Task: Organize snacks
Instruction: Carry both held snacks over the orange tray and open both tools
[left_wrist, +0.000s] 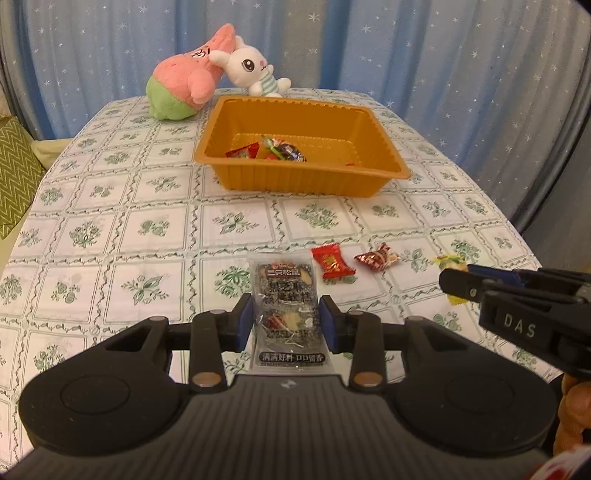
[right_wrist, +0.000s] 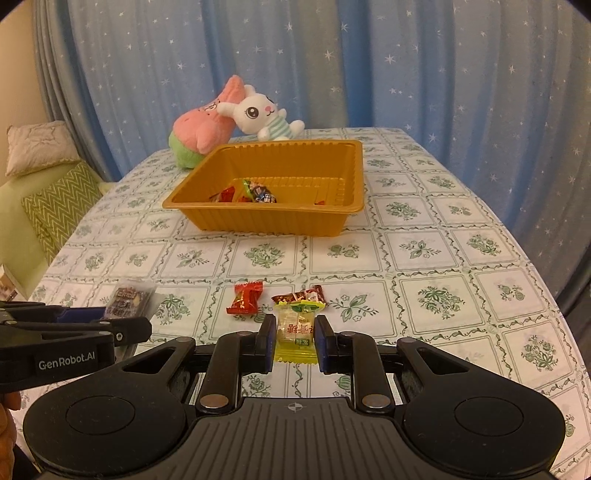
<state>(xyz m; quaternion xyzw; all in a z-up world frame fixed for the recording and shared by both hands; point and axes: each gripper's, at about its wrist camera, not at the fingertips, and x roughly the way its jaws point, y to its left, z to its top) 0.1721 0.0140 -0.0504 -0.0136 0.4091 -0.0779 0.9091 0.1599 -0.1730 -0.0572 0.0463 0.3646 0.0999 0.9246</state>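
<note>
My left gripper (left_wrist: 286, 314) is shut on a clear packet with black print (left_wrist: 284, 295), held above the tablecloth; the same packet (right_wrist: 127, 297) shows at the left in the right wrist view. My right gripper (right_wrist: 295, 332) is shut on a yellow-green candy (right_wrist: 297, 332), whose tip (left_wrist: 448, 260) peeks out beyond that gripper's fingers (left_wrist: 465, 286) in the left view. A red candy (left_wrist: 332, 262) (right_wrist: 245, 297) and a dark red candy (left_wrist: 377, 257) (right_wrist: 301, 295) lie on the table. Farther back stands an orange tray (left_wrist: 295, 184) (right_wrist: 266, 221) holding several wrapped candies.
Two plush toys, a pink-and-green one (left_wrist: 184, 83) (right_wrist: 201, 129) and a white rabbit (left_wrist: 255, 70) (right_wrist: 266, 114), sit behind the tray. Blue starred curtains hang at the back. Green zigzag cushions (right_wrist: 55, 210) lie left of the table.
</note>
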